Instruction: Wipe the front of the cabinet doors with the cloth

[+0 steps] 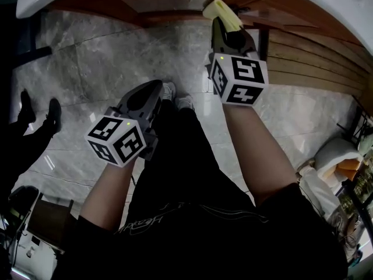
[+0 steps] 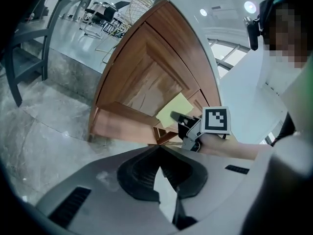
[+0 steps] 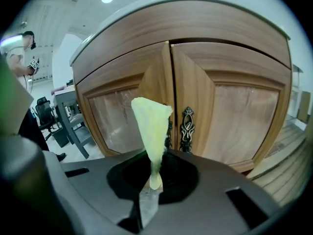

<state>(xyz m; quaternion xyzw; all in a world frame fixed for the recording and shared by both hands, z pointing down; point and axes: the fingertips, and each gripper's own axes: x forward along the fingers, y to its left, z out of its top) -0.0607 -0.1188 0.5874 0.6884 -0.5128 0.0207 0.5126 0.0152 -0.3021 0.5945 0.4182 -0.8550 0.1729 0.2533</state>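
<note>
The wooden cabinet has two doors, the left door (image 3: 120, 114) and the right door (image 3: 234, 114), with ornate metal handles (image 3: 187, 129) at the centre seam. A pale yellow cloth (image 3: 151, 124) stands up out of my right gripper (image 3: 155, 180), which is shut on its lower end just in front of the doors. In the head view the right gripper (image 1: 224, 28) holds the cloth (image 1: 221, 10) up by the cabinet base (image 1: 175, 7). My left gripper (image 1: 152, 87) hangs lower and further back over the floor, shut and empty (image 2: 157, 151). From there the right gripper (image 2: 188, 126) and the cloth (image 2: 173, 109) show against the door.
A white countertop rim (image 1: 332, 2) overhangs the cabinet. Grey marble floor (image 1: 99, 57) lies below, with wooden slats (image 1: 315, 63) at the right. Another person's shoes (image 1: 38, 111) stand at the left. Grey chairs (image 2: 24, 48) and a bystander (image 3: 19, 53) are off to the side. Clutter (image 1: 341, 162) sits at the right.
</note>
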